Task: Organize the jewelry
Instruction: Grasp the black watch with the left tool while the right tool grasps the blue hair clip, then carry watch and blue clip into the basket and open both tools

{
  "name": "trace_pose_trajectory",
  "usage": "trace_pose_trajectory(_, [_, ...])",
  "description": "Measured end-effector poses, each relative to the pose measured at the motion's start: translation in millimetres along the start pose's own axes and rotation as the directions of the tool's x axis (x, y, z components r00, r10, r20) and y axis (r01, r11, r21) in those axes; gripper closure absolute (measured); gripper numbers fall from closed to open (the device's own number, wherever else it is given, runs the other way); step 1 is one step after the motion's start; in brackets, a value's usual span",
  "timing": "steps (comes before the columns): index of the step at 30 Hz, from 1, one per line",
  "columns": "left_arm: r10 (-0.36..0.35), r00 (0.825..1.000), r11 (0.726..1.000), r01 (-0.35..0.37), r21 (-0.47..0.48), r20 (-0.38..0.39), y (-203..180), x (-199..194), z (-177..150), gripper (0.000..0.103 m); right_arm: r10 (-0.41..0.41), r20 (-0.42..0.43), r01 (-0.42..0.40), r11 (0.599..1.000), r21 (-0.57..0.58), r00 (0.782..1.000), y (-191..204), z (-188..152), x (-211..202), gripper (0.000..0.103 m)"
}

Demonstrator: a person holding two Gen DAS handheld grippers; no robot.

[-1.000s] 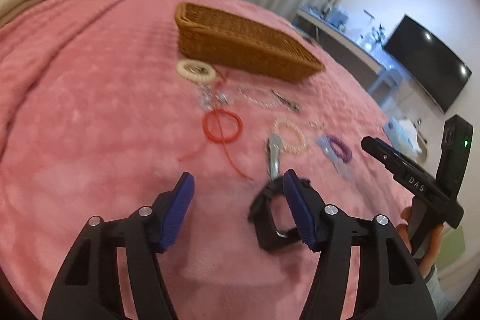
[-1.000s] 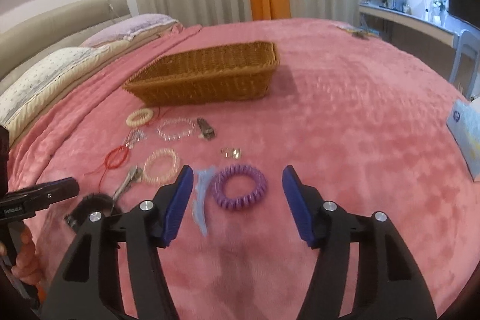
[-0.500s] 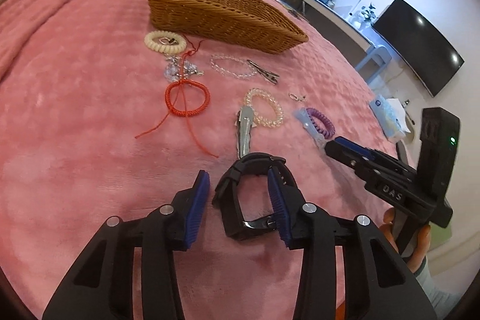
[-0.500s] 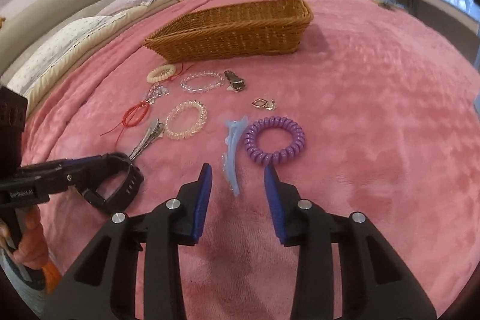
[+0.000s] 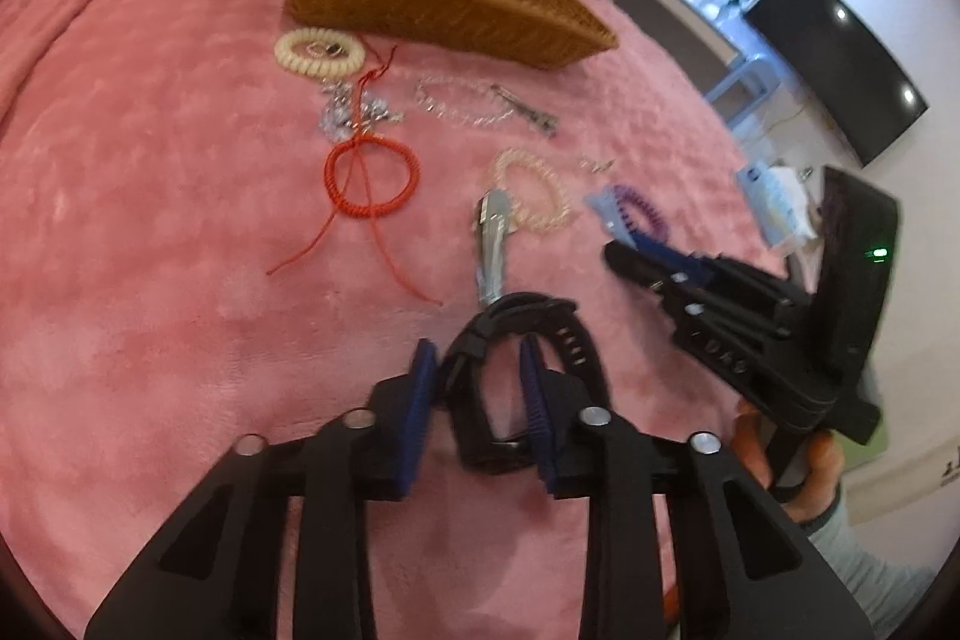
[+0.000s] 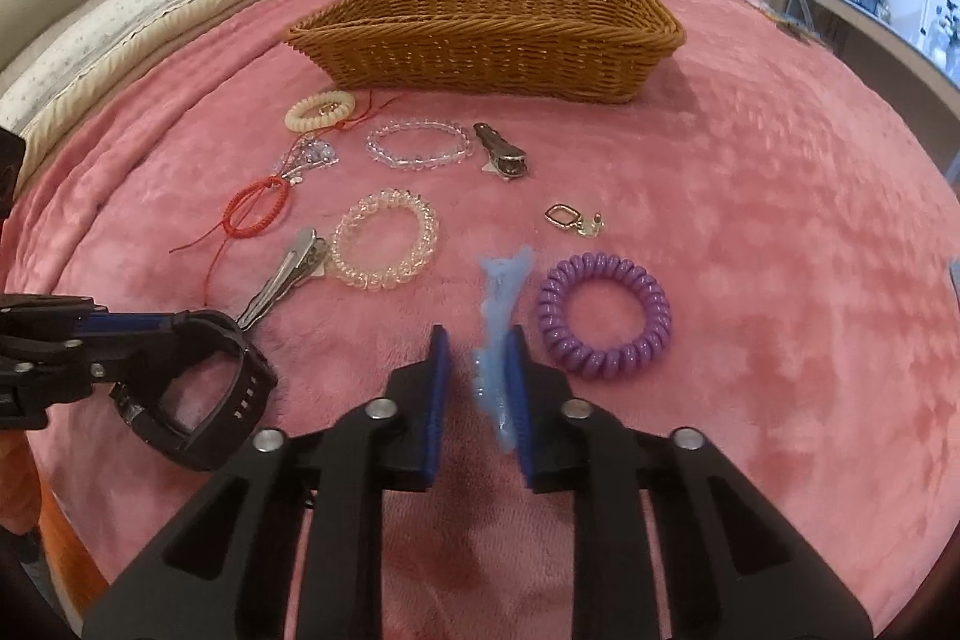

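My left gripper (image 5: pixel 474 388) has its blue pads around one side of a black watch (image 5: pixel 540 334) on the pink bedspread, nearly shut on its strap; it also shows in the right wrist view (image 6: pixel 204 400). My right gripper (image 6: pixel 477 376) is narrowed around a light blue hair clip (image 6: pixel 498 316), with a small gap still visible on the left side. A purple coil hair tie (image 6: pixel 603 319) lies just right of the clip. The wicker basket (image 6: pixel 492 40) stands at the back.
On the bedspread lie a clear coil tie (image 6: pixel 384 247), silver clip (image 6: pixel 285 280), red cord bracelet (image 6: pixel 255 214), crystal bracelet (image 6: pixel 420 145), cream coil tie (image 6: pixel 320 110), dark clip (image 6: pixel 501 154) and gold earrings (image 6: pixel 573 220). Pillows (image 6: pixel 120 22) lie far left.
Both grippers have closed in: the left around the black watch strap, the right around the blue hair clip. Both moved forward and lower toward the bedspread.
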State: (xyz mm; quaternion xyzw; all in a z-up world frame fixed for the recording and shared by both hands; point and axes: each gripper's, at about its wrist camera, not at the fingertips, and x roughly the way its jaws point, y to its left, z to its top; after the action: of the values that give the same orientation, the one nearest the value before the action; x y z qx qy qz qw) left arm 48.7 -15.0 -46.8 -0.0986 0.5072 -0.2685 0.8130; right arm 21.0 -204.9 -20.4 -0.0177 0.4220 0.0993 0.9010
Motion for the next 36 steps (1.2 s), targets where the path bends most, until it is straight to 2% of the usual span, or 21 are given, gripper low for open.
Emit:
trace_pose_trajectory(5, [0.011,0.999,1.0,-0.011,0.001,0.032,0.8,0.6,-7.0,0.09,0.002,0.022,-0.002,1.0,-0.012,1.0,0.9,-2.2,-1.9,0.091])
trace_pose_trajectory(10, [0.032,0.991,0.999,-0.03,-0.019,0.131,-1.9,-9.9,-26.2,0.092,-0.005,0.084,0.009,0.999,-0.042,0.996,8.3,-6.8,-14.4,0.091])
trace_pose_trajectory(14, [0.056,0.976,0.998,-0.053,-0.019,0.209,-10.1,-18.8,-37.4,0.092,-0.008,0.125,0.015,0.999,-0.052,0.992,9.9,-8.0,-26.2,0.091])
trace_pose_trajectory(20, [0.045,0.936,0.999,-0.035,-0.035,0.349,-19.8,-54.1,-35.1,0.092,0.019,0.188,-0.01,0.999,-0.048,0.982,8.5,-1.0,-53.0,0.091])
trace_pose_trajectory(22, [0.041,0.915,0.999,-0.025,-0.046,0.4,-21.5,-70.4,-26.6,0.092,0.027,0.213,-0.016,0.999,-0.052,0.977,9.1,4.1,-63.8,0.091])
trace_pose_trajectory(26, [0.029,0.885,0.999,-0.006,-0.051,0.464,-24.7,-89.7,-4.0,0.092,0.043,0.275,-0.025,0.997,-0.071,0.961,10.2,30.4,-86.7,0.091])
trace_pose_trajectory(30, [0.05,0.852,0.999,-0.035,-0.038,0.521,-32.3,-105.9,31.5,0.092,0.043,0.322,-0.015,0.996,-0.087,0.946,8.3,66.5,-95.7,0.091])
trace_pose_trajectory(33, [0.067,0.835,0.998,-0.052,-0.043,0.547,-36.8,-108.9,63.3,0.092,0.033,0.344,-0.001,0.996,-0.094,0.938,4.4,98.2,-90.3,0.091])
trace_pose_trajectory(36, [0.073,0.825,0.997,-0.061,-0.04,0.56,-38.5,-103.6,99.3,0.092,0.039,0.343,-0.012,0.997,-0.08,0.938,-4.3,131.4,-73.5,0.091])
